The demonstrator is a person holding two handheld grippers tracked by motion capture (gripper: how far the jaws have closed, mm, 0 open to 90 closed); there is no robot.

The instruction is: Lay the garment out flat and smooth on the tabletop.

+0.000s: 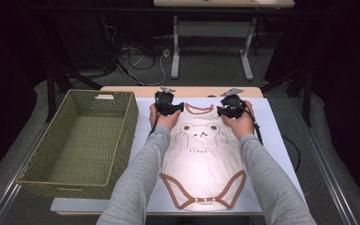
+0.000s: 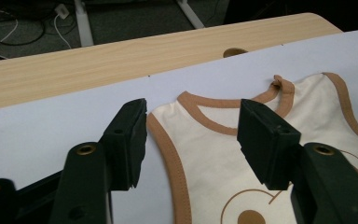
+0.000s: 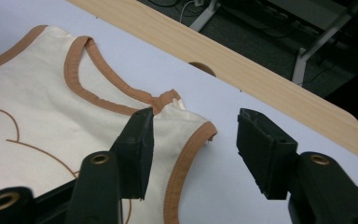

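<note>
Soft matt cloth bodysuit (image 1: 201,159), rough woven basket (image 1: 82,140), smooth wooden table (image 2: 98,60).

High view looks down; both claw views closely share the bodysuit (image 1: 201,150) neckline

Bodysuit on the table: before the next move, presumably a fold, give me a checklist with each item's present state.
1. Bodysuit lies flat, bear print up, on the white sheet: ok.
2. Left gripper is open, the left shoulder strap between its jaws but not pinched: ok.
3. Right gripper is open, the right shoulder strap edge between its jaws, not pinched: ok.
4. Right shoulder seam lies smooth: not ok, it is puckered by the neckline.
5. Snap end is fully on the sheet: ok, though close to the near edge.
6. Basket stands apart from the bodysuit: ok.
</note>
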